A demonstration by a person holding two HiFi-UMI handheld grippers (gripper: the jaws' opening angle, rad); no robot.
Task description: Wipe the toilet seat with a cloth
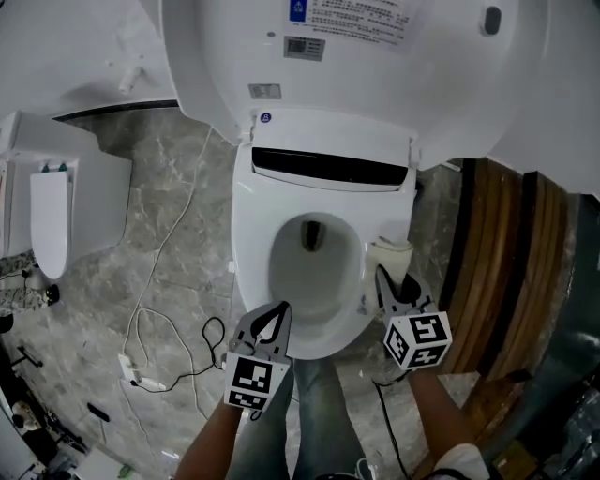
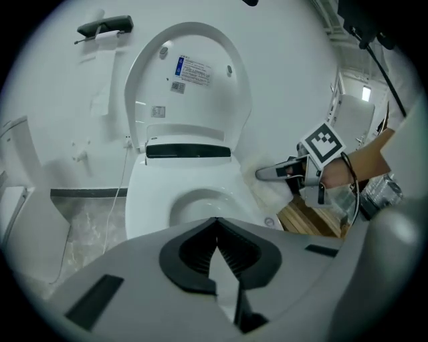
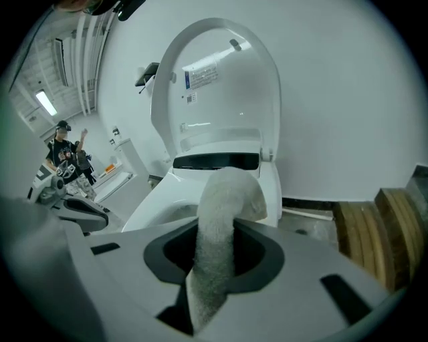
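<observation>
right gripper [image 1: 388, 281]: 2 jaws clamped on cloth [image 3: 224, 214] | cloth: resting on right side of toilet seat [image 1: 248, 234] | left gripper [image 1: 274, 321]: closed, empty, at near-left rim | advice: press cloth flat, sweep slowly along the seat

No wording can be read. On the underside of the raised toilet lid [image 1: 450, 84] a white label [image 1: 361, 11] is seen, headed by a blue square, with lines of print too small to be made out. Below it a barcode-like sticker [image 1: 305, 47] and a small grey tag [image 1: 264, 91] are found, both illegible. A round blue mark [image 1: 265, 118] is set on the rear housing [image 1: 333, 131]. Black-and-white square markers are borne by the cubes of the left hand-held gripper [image 1: 281, 309] and the right hand-held gripper [image 1: 380, 274].
</observation>
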